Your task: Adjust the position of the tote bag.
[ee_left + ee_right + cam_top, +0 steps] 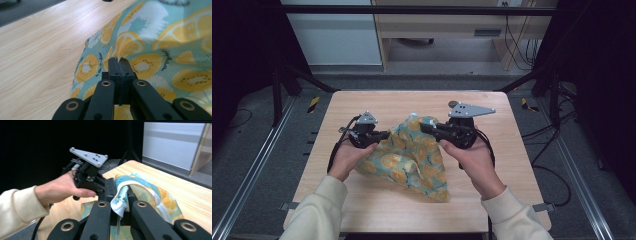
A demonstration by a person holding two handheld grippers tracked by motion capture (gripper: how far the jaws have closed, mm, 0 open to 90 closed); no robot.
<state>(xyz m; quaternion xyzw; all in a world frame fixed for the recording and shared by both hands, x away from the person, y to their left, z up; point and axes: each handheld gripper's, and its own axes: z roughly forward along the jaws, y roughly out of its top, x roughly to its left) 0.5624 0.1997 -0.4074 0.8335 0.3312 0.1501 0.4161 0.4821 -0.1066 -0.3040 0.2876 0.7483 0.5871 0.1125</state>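
Observation:
A teal cloth [412, 155] printed with yellow citrus slices lies crumpled on the wooden table [362, 205]. My left gripper [385, 135] is at the cloth's left side, shut on a thin raised fold of the cloth [150, 37]; the closed tips [119, 63] pinch that ridge. My right gripper [424, 127] is at the cloth's upper middle, shut on its bunched white hem [119, 203], which it holds slightly above the table. The two grippers face each other, a short gap apart. In the right gripper view, the left gripper [110, 187] and its hand sit just beyond my right jaws.
A small dark round object [453, 104] lies near the table's far edge. Black frame posts [277, 85] stand at both far corners, and metal rails run along the sides. Cables [552, 150] trail on the floor to the right. Bare wood shows in front of the cloth.

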